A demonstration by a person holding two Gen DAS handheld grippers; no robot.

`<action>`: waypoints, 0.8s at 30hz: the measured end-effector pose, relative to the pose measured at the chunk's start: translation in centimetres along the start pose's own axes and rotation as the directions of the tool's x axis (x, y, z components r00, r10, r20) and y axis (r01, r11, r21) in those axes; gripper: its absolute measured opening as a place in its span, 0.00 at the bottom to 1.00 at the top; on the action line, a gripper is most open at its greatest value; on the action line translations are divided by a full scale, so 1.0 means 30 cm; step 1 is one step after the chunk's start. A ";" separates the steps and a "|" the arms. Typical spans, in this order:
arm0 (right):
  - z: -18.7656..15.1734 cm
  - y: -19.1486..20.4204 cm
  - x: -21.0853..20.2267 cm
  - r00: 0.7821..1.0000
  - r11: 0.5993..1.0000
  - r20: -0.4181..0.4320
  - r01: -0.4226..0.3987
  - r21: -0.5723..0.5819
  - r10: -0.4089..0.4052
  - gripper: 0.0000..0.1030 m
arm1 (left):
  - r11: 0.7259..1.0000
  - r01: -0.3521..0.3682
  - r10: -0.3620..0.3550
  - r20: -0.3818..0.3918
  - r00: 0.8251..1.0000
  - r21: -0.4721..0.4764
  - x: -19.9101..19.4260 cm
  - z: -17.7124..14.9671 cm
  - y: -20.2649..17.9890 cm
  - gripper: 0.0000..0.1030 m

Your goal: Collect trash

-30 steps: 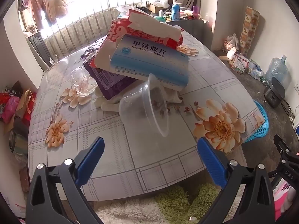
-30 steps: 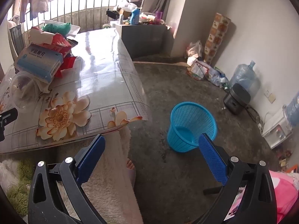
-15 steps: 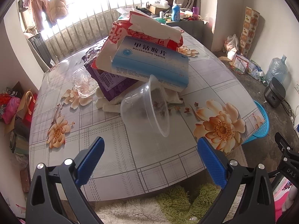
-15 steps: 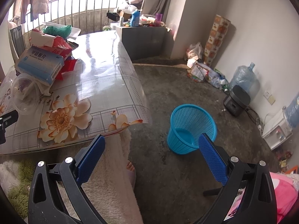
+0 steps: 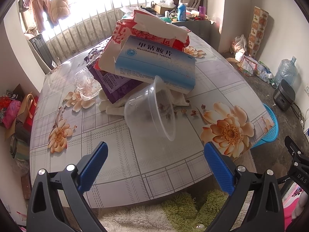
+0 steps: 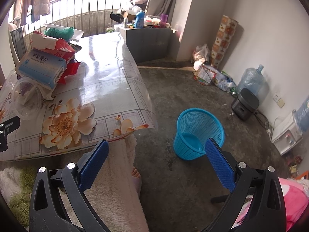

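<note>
The left gripper (image 5: 155, 163) is creeping a little closer to the trash pile than it was a second ago: the clear tub (image 5: 152, 110) and the blue box (image 5: 156, 67) are sitting slightly lower and nearer in its view. The right gripper (image 6: 156, 162) is barely drifting over the floor. That reads as the approach to a first pick; nothing is being carried yet, so the collecting is only starting.

Both grippers' fingers are spread wide and holding nothing.

The trash is lying heaped mid-desk: the tub on its side at the front, mouth turned right, the blue box leaning on top of it, red packaging (image 5: 154, 31) and a purple pack (image 5: 114, 85) behind, a crumpled clear wrapper (image 5: 87, 85) to the left. The bin (image 6: 199, 133) is standing on the floor past the desk's (image 5: 108, 135) right corner, empty as far as its mesh is showing.

Bare desk is lying between the left fingers (image 5: 94, 166) and the tub, so a straight reach looks free. The near edge is running just under that gripper. Lifting the tub will probably let the box slide. The path to the bin is crossing the overhanging cloth corner (image 6: 143, 123), with open floor beyond.
</note>
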State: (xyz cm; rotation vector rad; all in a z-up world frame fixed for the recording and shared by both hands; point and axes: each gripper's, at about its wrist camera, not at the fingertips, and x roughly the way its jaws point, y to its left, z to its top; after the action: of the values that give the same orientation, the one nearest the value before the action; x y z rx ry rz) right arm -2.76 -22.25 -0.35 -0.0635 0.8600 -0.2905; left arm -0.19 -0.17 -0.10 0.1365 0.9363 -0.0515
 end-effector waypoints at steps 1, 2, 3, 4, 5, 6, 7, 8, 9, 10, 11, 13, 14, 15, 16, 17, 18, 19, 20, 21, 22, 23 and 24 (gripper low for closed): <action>0.000 0.000 0.000 1.000 1.000 0.000 0.000 0.000 0.000 0.92 | 1.000 0.000 0.000 0.000 1.000 0.000 0.000 0.000 0.000 0.95; 0.000 0.000 0.000 1.000 1.000 0.000 -0.001 0.001 0.001 0.92 | 1.000 0.000 0.000 0.000 1.000 0.000 0.000 0.000 0.000 0.95; 0.001 0.000 0.000 1.000 1.000 0.000 0.000 0.001 0.000 0.92 | 1.000 0.000 0.000 0.000 1.000 0.000 0.000 0.000 0.000 0.95; 0.001 -0.001 0.000 1.000 1.000 0.000 -0.001 0.001 0.001 0.92 | 1.000 0.000 0.000 0.000 1.000 0.000 0.000 0.000 0.000 0.95; 0.002 -0.001 -0.001 1.000 1.000 0.000 -0.001 0.001 0.001 0.92 | 1.000 0.000 0.000 0.000 1.000 0.000 0.000 0.000 0.000 0.95; 0.001 -0.001 -0.001 1.000 1.000 0.000 -0.001 0.001 0.001 0.92 | 1.000 -0.001 0.001 0.000 1.000 0.000 0.000 0.000 0.000 0.95; 0.001 -0.001 -0.001 1.000 1.000 0.000 -0.001 0.001 0.001 0.92 | 1.000 -0.001 0.001 0.000 1.000 -0.001 0.000 0.000 0.001 0.95; 0.001 -0.001 -0.001 1.000 1.000 0.000 -0.001 0.001 0.001 0.92 | 1.000 -0.001 0.001 0.000 1.000 0.000 0.000 0.000 0.001 0.95; 0.002 -0.002 -0.001 1.000 1.000 0.000 -0.002 0.001 0.002 0.92 | 1.000 -0.001 0.001 0.000 1.000 0.000 0.000 0.000 0.001 0.95; 0.001 -0.001 -0.001 1.000 1.000 0.000 -0.001 0.001 0.001 0.92 | 1.000 -0.001 0.001 0.000 1.000 0.000 0.000 0.000 0.001 0.95; 0.001 -0.002 -0.001 1.000 1.000 0.000 -0.001 0.001 0.001 0.92 | 1.000 -0.001 0.001 0.000 1.000 0.000 0.000 0.000 0.001 0.95; 0.001 -0.002 -0.001 1.000 1.000 0.000 -0.001 0.001 0.001 0.92 | 1.000 -0.001 0.001 0.000 1.000 0.001 0.000 0.000 0.001 0.95; 0.001 -0.003 -0.001 1.000 1.000 0.001 -0.001 0.002 0.001 0.92 | 1.000 0.000 0.000 0.000 1.000 0.001 0.000 0.000 0.001 0.95; 0.000 -0.003 -0.001 1.000 1.000 0.001 -0.002 0.002 0.002 0.92 | 1.000 0.001 -0.001 -0.001 1.000 0.001 0.001 0.000 0.001 0.95; 0.000 -0.004 -0.001 1.000 1.000 0.001 -0.002 0.002 0.002 0.92 | 1.000 0.001 -0.001 -0.002 1.000 0.000 0.001 0.000 0.002 0.95; -0.001 -0.004 -0.001 1.000 1.000 0.001 -0.002 0.002 0.002 0.92 | 1.000 0.001 -0.001 -0.004 1.000 0.000 0.003 0.002 0.005 0.95; 0.000 -0.005 -0.001 1.000 1.000 0.000 -0.002 0.003 0.002 0.92 | 1.000 0.001 -0.001 -0.005 1.000 -0.001 0.004 0.002 0.007 0.95; -0.001 -0.006 -0.001 1.000 1.000 0.000 -0.003 0.003 0.003 0.92 | 1.000 0.001 -0.001 -0.004 1.000 -0.001 0.004 0.002 0.006 0.95; -0.002 -0.007 -0.001 1.000 1.000 0.000 -0.004 0.002 0.004 0.92 | 1.000 0.000 0.000 -0.005 1.000 -0.001 0.004 0.002 0.008 0.95; -0.001 -0.006 -0.001 1.000 1.000 0.000 -0.004 0.004 0.004 0.92 | 1.000 0.000 0.000 -0.005 1.000 -0.002 0.005 0.003 0.010 0.95; 0.001 -0.004 -0.001 1.000 1.000 0.000 -0.004 0.005 0.004 0.92 | 1.000 0.001 -0.001 -0.005 1.000 -0.001 0.006 0.003 0.010 0.95; 0.002 -0.004 -0.002 1.000 1.000 0.000 -0.004 0.005 0.004 0.92 | 1.000 0.000 0.000 -0.005 1.000 -0.001 0.006 0.003 0.010 0.95; 0.002 -0.005 -0.002 1.000 1.000 0.002 -0.003 0.005 0.003 0.92 | 1.000 0.001 -0.001 -0.005 1.000 -0.002 0.006 0.003 0.010 0.95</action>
State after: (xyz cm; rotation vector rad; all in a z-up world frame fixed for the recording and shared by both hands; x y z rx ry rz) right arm -2.79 -22.37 -0.23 -0.0577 0.8578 -0.2892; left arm 0.02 0.13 -0.15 0.1349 0.9412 -0.0511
